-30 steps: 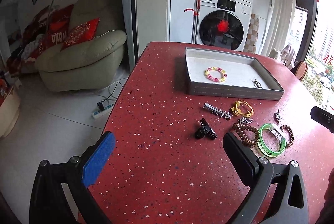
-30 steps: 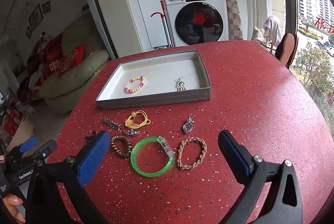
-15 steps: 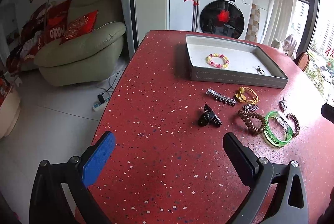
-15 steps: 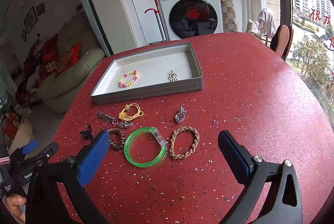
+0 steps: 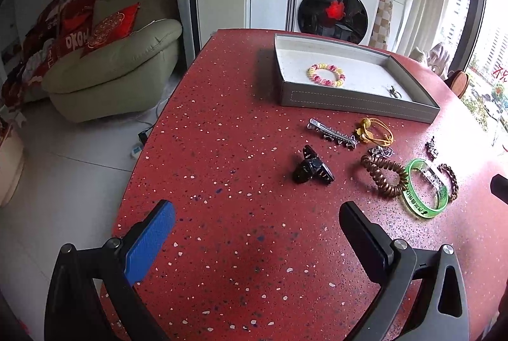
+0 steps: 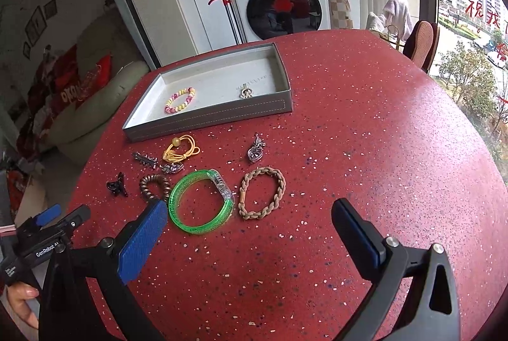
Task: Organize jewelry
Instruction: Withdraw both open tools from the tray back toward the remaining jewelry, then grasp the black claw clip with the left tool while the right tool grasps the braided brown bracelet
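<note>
A grey tray [image 5: 355, 102] [image 6: 209, 120] on the red table holds a pink-yellow bead bracelet [image 5: 325, 74] [image 6: 180, 99] and a small metal piece [image 6: 245, 92]. In front of it lie a silver hair clip [image 5: 331, 133], yellow cord [image 6: 181, 147], black claw clip [image 5: 312, 170] [image 6: 116, 185], brown coil tie [image 5: 384, 174] [image 6: 154, 186], green bangle [image 6: 201, 201] [image 5: 427, 190], braided bracelet [image 6: 262, 193] and silver pendant [image 6: 255, 148]. My left gripper [image 5: 257, 233] is open above bare table near the claw clip. My right gripper [image 6: 249, 229] is open just short of the bangle and braided bracelet.
The red speckled table [image 6: 365, 150] drops off at its left edge over the floor. A washing machine [image 5: 336, 7] stands behind it and a green sofa [image 5: 114, 71] to the left. A chair [image 6: 422, 42] stands at the far right.
Both grippers have drawn back and lifted slightly from the jewelry, staying open. The left view now shows more table in front. Nothing on the table has moved.
</note>
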